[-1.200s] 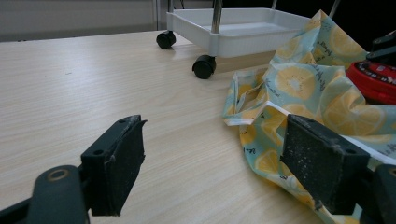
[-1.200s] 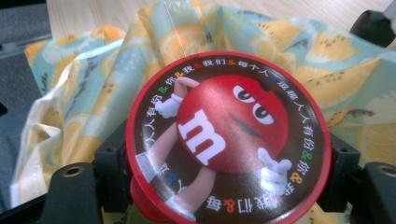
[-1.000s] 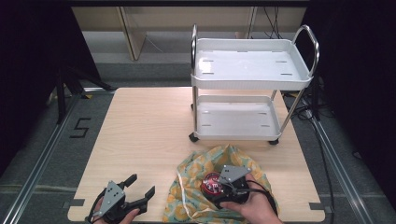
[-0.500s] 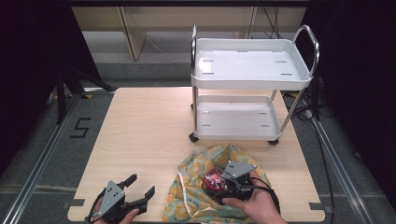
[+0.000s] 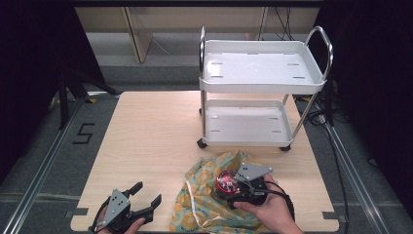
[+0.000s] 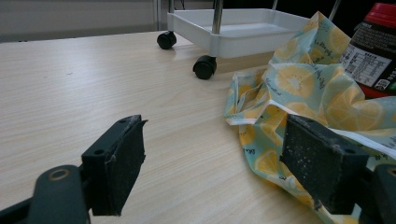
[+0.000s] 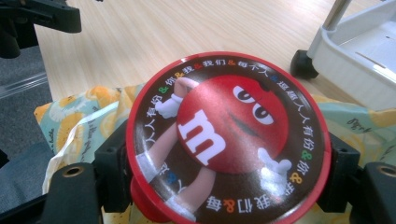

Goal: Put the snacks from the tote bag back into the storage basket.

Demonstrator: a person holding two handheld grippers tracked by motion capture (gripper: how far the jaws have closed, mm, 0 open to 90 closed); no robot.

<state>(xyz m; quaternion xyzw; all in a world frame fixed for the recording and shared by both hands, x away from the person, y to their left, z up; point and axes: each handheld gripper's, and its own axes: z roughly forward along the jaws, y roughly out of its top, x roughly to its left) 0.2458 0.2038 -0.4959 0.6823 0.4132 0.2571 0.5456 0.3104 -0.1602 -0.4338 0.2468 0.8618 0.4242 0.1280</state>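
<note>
A round red candy can [image 5: 225,182] with a cartoon lid [image 7: 229,135] is held over a lemon-print cloth bag [image 5: 202,200]. My right gripper [image 5: 233,187] is shut on the can, one black jaw on each side of it [image 7: 226,175]. At the table's near left my left gripper [image 5: 146,193] stands open on the wood, nothing between its pads [image 6: 119,158]. In the left gripper view the bag [image 6: 299,88] lies just to the right of the jaws, with the can [image 6: 373,51] behind it.
A white two-shelf cart [image 5: 263,78] on black wheels [image 6: 204,66] stands at the table's far right, both trays bare. The wooden table [image 5: 151,131] stretches out to the left of the cart. The left gripper [image 7: 37,18] appears top left in the right gripper view.
My right gripper has shifted slightly with the can held over the bag. The left gripper has stayed where it was, still open.
</note>
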